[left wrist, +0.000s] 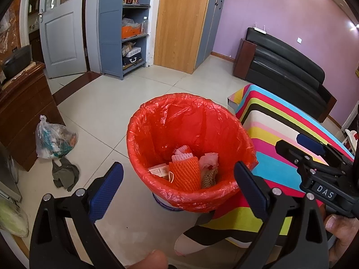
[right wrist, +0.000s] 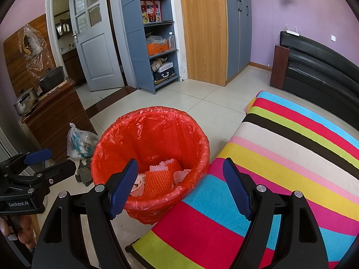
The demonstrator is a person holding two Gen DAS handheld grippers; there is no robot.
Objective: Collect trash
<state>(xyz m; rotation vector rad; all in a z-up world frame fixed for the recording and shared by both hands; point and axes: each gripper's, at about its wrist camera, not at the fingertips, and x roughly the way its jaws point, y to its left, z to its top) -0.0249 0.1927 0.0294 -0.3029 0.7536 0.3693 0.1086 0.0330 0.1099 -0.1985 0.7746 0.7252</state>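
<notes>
A bin lined with a red plastic bag [left wrist: 157,121] [right wrist: 125,139] stands on the tiled floor beside a striped bed. Inside lie an orange foam net [left wrist: 185,174] [right wrist: 160,180], a white and orange foam net [left wrist: 181,153], crumpled pale paper [left wrist: 208,159] and a small box [left wrist: 158,170]. My left gripper [left wrist: 177,174] hovers over the bin's near rim, open, nothing between its blue pads. My right gripper [right wrist: 179,174] is open too and holds nothing, above the bin's right rim and the bed edge. Each gripper shows at the edge of the other's view.
A tied clear bag of rubbish [left wrist: 55,141] [right wrist: 80,143] and a grey-green rag [left wrist: 65,173] lie on the floor left of the bin. A dark wooden cabinet [left wrist: 24,109] with pots stands at the left. The striped bed [right wrist: 291,157] fills the right. A black sofa [left wrist: 280,65] lines the purple wall.
</notes>
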